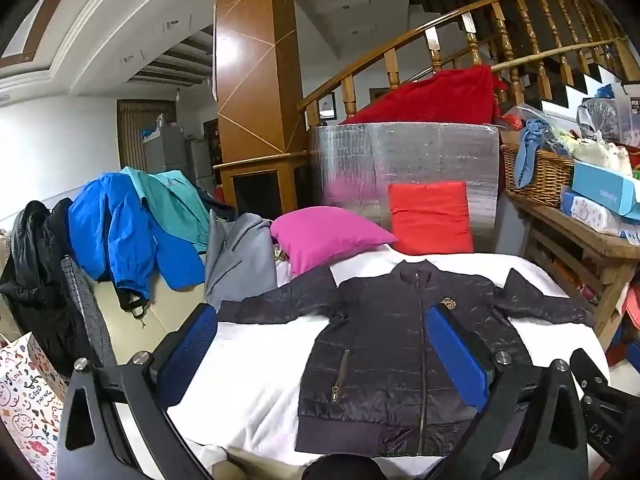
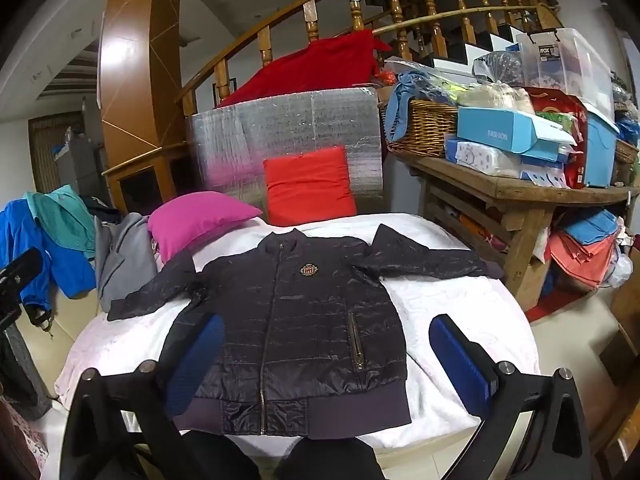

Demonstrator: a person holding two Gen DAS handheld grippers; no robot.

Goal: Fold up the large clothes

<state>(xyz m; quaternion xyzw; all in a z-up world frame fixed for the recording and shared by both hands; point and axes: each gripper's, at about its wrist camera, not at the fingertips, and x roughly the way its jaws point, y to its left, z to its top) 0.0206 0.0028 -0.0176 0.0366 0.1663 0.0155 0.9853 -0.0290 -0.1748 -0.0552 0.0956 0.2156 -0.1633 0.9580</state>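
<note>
A dark navy quilted jacket [image 1: 392, 344] [image 2: 296, 320] lies flat and zipped on a white blanket [image 1: 256, 368] [image 2: 440, 304], front up, both sleeves spread out sideways, collar at the far end. A gold badge marks its chest. My left gripper [image 1: 320, 356] hovers above the near hem with its blue pads wide apart and nothing between them. My right gripper [image 2: 328, 356] hangs over the hem too, open and empty. The right gripper's black frame [image 1: 600, 396] shows at the lower right of the left wrist view.
A pink pillow [image 1: 324, 236] and a red cushion [image 1: 430, 218] lie beyond the collar, against a silver foil box [image 1: 404, 156]. Blue, teal and grey jackets [image 1: 132, 224] are heaped at the left. A cluttered wooden bench [image 2: 516, 192] stands at the right.
</note>
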